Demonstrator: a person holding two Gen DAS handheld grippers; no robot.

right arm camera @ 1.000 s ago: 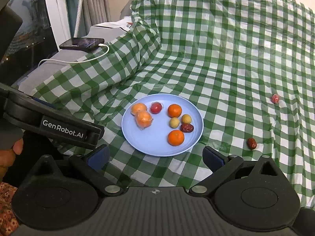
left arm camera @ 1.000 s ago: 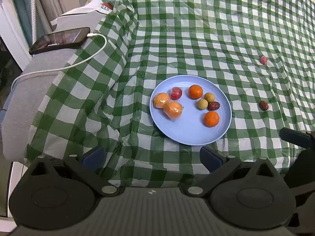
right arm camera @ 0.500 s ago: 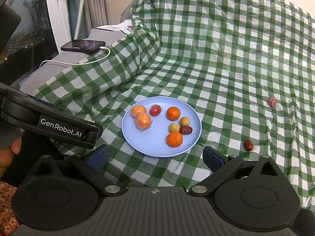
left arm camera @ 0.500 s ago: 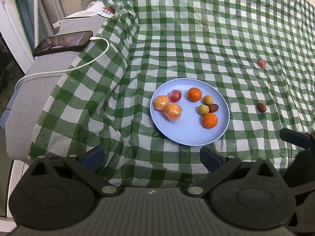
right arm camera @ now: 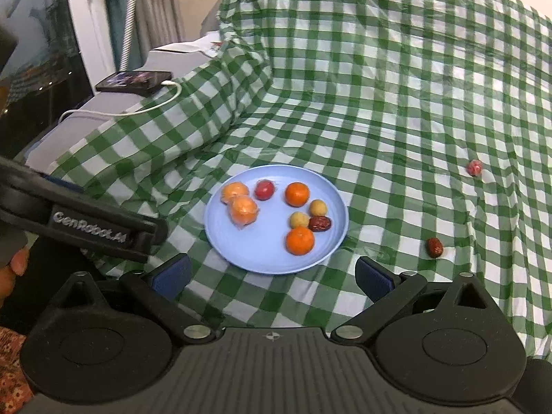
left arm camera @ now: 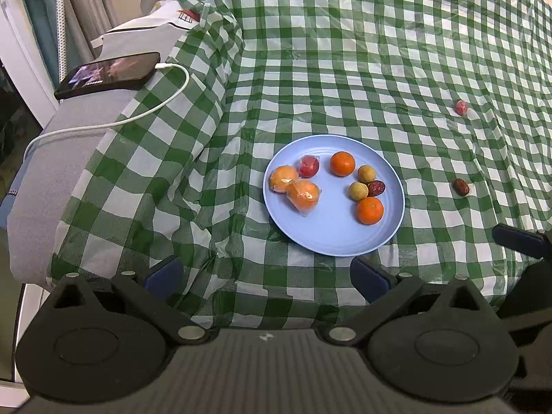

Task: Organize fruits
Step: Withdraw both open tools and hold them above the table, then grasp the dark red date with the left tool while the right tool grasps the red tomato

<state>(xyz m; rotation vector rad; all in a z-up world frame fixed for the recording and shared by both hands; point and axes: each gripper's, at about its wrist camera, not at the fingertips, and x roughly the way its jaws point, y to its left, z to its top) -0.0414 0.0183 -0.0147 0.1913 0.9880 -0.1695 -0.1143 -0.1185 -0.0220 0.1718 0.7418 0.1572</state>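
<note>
A light blue plate (left arm camera: 331,234) (right arm camera: 262,252) lies on the green checked cloth and holds several fruits: oranges, two wrapped oranges, a red fruit, two small yellow fruits and a red date. A loose red date (left arm camera: 461,186) (right arm camera: 434,247) and a small wrapped red fruit (left arm camera: 461,107) (right arm camera: 474,167) lie on the cloth right of the plate. My left gripper (left arm camera: 265,276) is open and empty, just short of the plate's near edge. My right gripper (right arm camera: 272,276) is open and empty, also near the plate's front.
A phone (left arm camera: 107,74) (right arm camera: 134,81) on a white charging cable (left arm camera: 114,122) rests on a grey surface at the left. The cloth (left arm camera: 345,69) rises in folds at the back. The left gripper's body (right arm camera: 79,224) shows at the left of the right wrist view.
Both grippers have drawn back and up a little, so the plate and loose fruits sit farther off in view. Both stay open. No fruit has moved.
</note>
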